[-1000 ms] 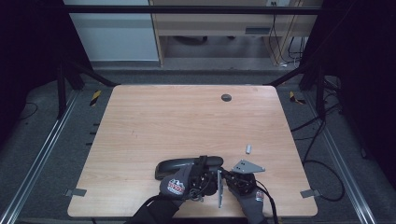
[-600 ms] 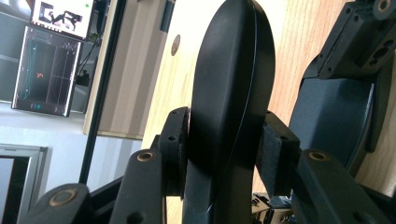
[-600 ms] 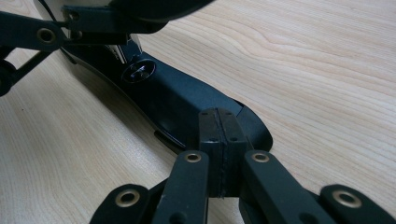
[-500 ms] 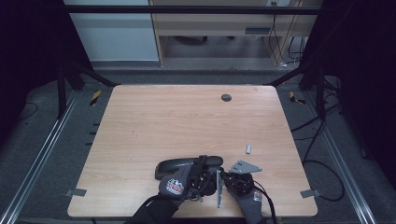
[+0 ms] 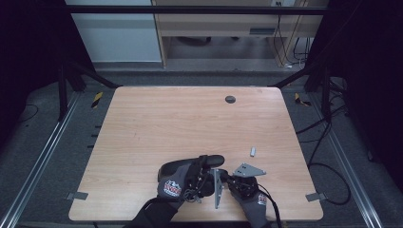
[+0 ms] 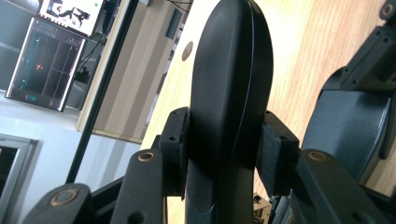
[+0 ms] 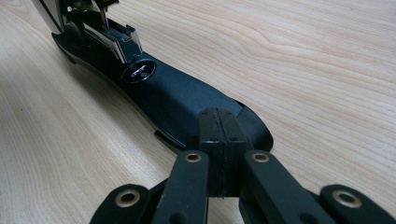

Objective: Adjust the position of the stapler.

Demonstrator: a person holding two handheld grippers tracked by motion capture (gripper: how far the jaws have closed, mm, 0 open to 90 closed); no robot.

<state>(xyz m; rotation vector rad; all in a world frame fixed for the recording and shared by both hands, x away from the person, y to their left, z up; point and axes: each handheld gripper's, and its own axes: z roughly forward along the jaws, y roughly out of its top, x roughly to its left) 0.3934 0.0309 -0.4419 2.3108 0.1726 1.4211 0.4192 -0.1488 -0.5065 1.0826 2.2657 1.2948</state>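
A black stapler (image 5: 192, 165) lies near the table's front edge between two gloved hands. My left gripper (image 6: 227, 156) is shut on its rounded black top arm (image 6: 231, 70), one pad pressed against each side. My right gripper (image 7: 219, 135) is shut with its pads together and nothing between them. Its tips rest on the rear end of the stapler's flat black base (image 7: 177, 93), and the shiny staple mechanism (image 7: 116, 39) shows at the base's far end. In the high view a thin metal strip (image 5: 217, 187) stands between the hands, and the right gripper's grey plate (image 5: 249, 169) sits above the right glove.
A small grey metal piece (image 5: 253, 151) lies on the wooden table (image 5: 190, 118) just beyond the right hand. A round dark grommet (image 5: 230, 99) sits near the far edge. The front edge is close under both hands. A lit monitor (image 6: 44, 56) stands off the table.
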